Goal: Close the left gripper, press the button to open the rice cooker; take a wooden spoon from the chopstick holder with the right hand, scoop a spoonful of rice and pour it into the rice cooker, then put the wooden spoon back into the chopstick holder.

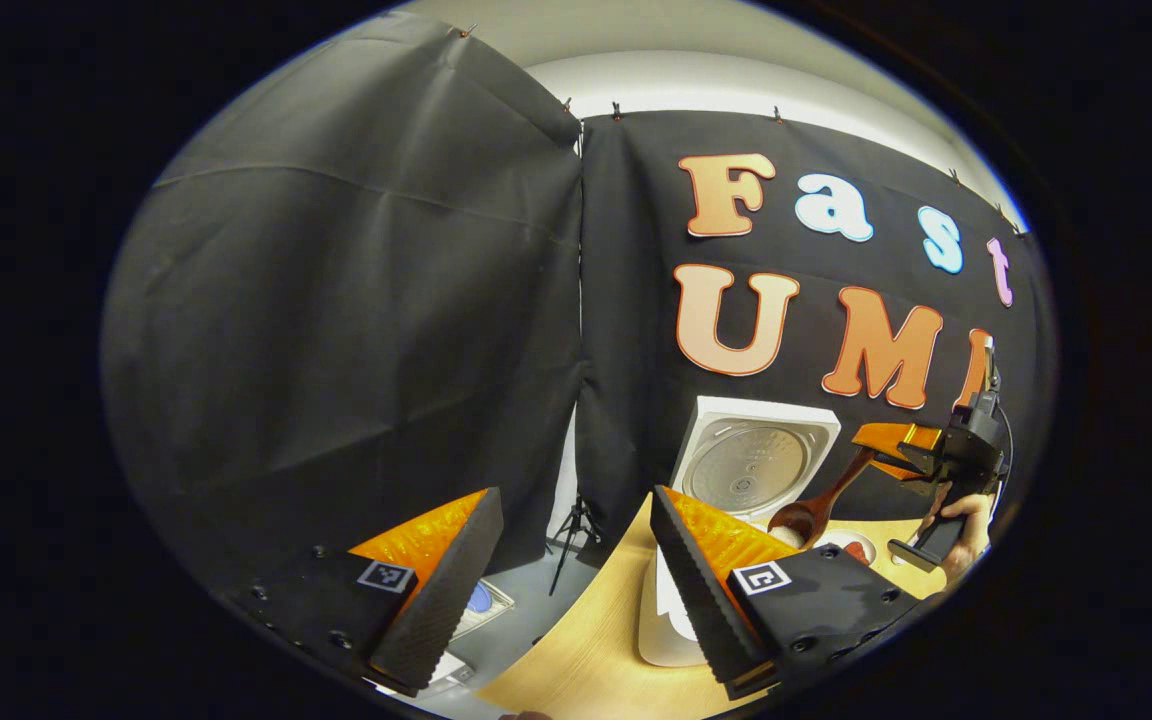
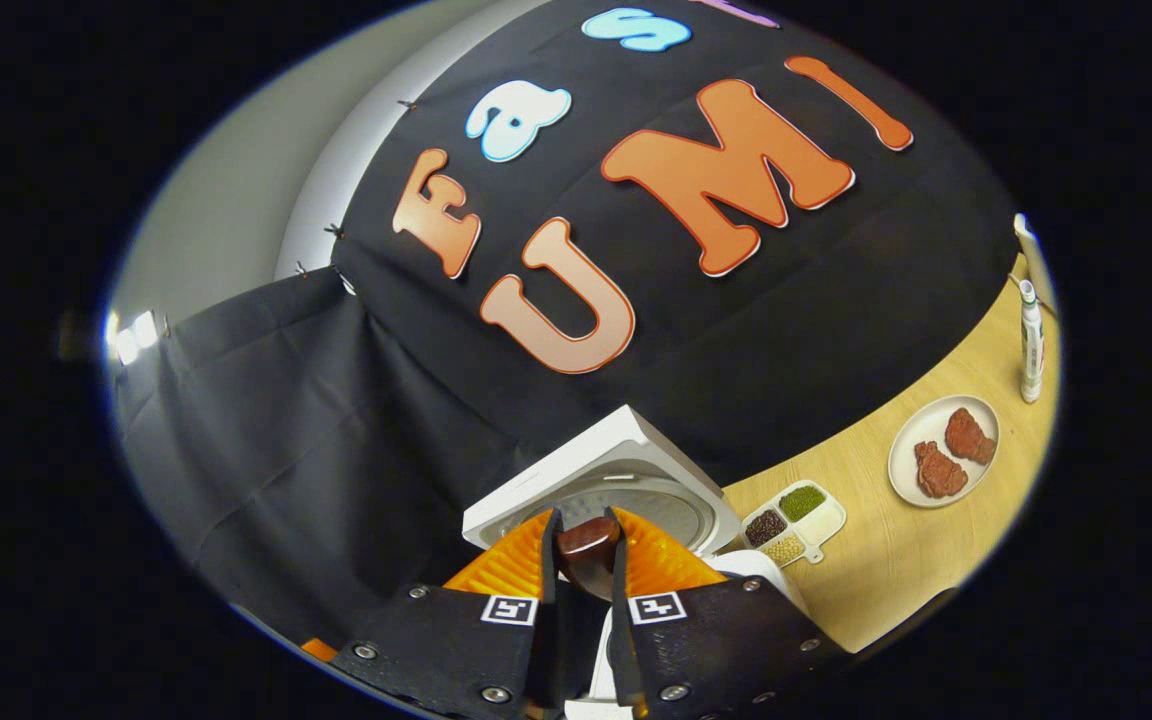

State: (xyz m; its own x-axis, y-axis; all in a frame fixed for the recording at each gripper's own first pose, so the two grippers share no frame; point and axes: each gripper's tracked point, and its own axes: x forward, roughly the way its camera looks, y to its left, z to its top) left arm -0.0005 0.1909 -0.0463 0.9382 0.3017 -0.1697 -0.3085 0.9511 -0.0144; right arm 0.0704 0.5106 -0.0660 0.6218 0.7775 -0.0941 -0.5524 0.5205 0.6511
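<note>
In the left gripper view, the left gripper (image 1: 576,590) stood with its two fingers spread wide, nothing between them; their inner faces were ribbed and wedge-shaped. Past the right-hand finger ran the pale wood-grain surface (image 1: 596,650), and on it stood the rice cooker (image 1: 751,470), a smooth white box with rounded corners, its lid raised upright to show a round metallic inner plate. Farther off, a hand (image 1: 966,535) held the right gripper (image 1: 886,450) above the cooker. That gripper pinched the handle of the wooden spoon (image 1: 816,505), a dark, glossy brown piece with a rounded bowl. The spoon's long axis slanted down from the gripper, bowl lowest and over the cooker's open mouth, with white grains showing at the bowl.

In the right gripper view, the right gripper (image 2: 586,550) was pressed onto the wooden spoon (image 2: 588,545), which pointed straight away from the camera toward the rice cooker (image 2: 596,470), whose square white lid stood open. Beside the cooker, toward the surface's (image 2: 896,570) far edge, lay a white divided dish (image 2: 798,520) with dark, green and pale grains, then a round white plate (image 2: 941,450) bearing two reddish-brown lumps, and an upright slim white tube (image 2: 1031,350).
</note>
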